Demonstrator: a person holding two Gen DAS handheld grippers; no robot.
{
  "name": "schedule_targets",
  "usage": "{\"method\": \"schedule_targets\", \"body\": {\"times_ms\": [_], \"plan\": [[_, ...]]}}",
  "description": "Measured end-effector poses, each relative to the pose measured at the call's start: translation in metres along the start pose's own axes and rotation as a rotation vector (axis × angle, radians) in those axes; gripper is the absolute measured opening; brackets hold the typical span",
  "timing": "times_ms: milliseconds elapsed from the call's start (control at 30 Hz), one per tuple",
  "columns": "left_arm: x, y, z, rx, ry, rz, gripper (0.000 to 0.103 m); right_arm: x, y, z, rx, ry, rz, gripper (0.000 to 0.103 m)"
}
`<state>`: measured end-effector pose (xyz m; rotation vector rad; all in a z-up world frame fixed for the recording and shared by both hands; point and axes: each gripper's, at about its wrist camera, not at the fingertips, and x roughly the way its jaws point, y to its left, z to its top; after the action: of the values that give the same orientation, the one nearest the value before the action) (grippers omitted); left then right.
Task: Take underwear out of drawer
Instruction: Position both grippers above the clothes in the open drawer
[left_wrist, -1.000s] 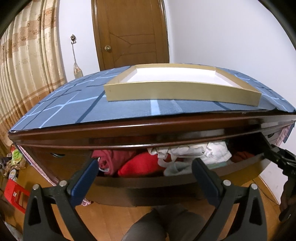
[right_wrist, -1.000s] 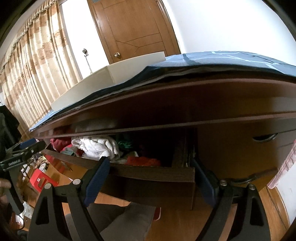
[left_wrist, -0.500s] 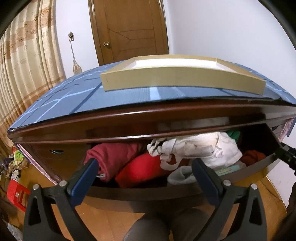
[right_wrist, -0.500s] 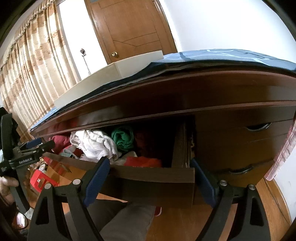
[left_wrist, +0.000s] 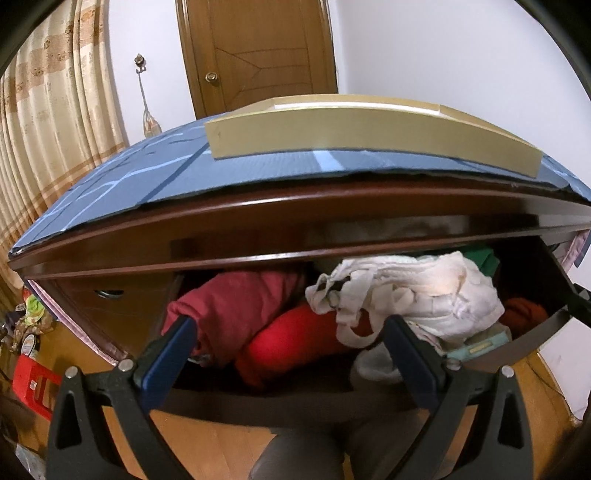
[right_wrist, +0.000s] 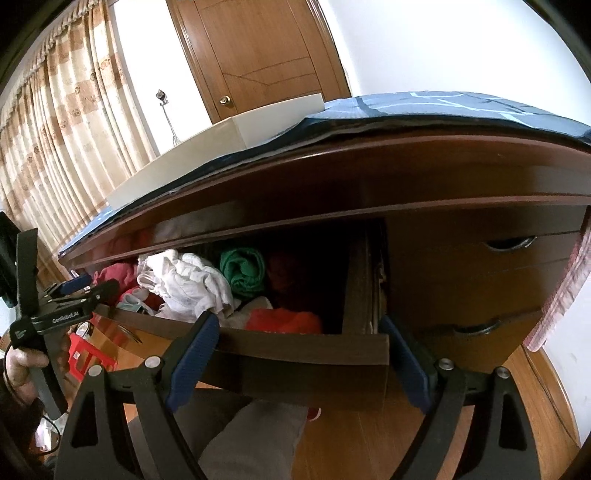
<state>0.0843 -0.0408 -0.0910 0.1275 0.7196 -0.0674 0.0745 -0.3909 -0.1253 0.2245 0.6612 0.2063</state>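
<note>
The dresser drawer (right_wrist: 295, 350) stands pulled out, stuffed with clothes. A crumpled white underwear pile (left_wrist: 417, 291) lies right of centre, also seen in the right wrist view (right_wrist: 184, 284). A maroon garment (left_wrist: 236, 306) and a red one (left_wrist: 295, 347) lie to its left, a green roll (right_wrist: 243, 271) behind it. My left gripper (left_wrist: 288, 325) hangs open just before the drawer front, with nothing between its pads. My right gripper (right_wrist: 300, 321) is open at the drawer's right corner, holding nothing. In the right wrist view the left gripper (right_wrist: 74, 295) shows at the left, held by a hand (right_wrist: 22, 365).
A beige tray (left_wrist: 369, 129) sits on the blue cloth (left_wrist: 147, 177) covering the dresser top, which overhangs the drawer. Shut drawers with handles (right_wrist: 509, 243) lie to the right. A grey-trousered knee (right_wrist: 255, 435) is below the drawer. A red stool (left_wrist: 33, 384) stands on the floor at left.
The drawer has come further out, uncovering more of the white pile, the green roll and the red clothes. Both grippers stayed open and kept about the same place.
</note>
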Motion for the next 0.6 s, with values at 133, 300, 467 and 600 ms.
{"method": "schedule_targets", "body": {"times_ms": [133,300,467,600], "plan": [[-0.003,0.0,-0.004,0.012,0.0,0.001,0.102,-0.006,0.0,-0.005,0.003,0.004,0.001,0.09],[-0.005,0.001,-0.01,0.018,0.001,0.003,0.102,-0.008,0.001,-0.008,0.01,-0.004,-0.009,0.09],[-0.006,0.007,-0.013,-0.007,0.008,-0.007,0.102,-0.006,0.0,-0.004,0.007,0.002,-0.012,0.09],[0.0,0.011,-0.013,-0.046,0.048,-0.03,0.102,-0.008,0.0,-0.006,0.003,0.001,-0.016,0.09]]}}
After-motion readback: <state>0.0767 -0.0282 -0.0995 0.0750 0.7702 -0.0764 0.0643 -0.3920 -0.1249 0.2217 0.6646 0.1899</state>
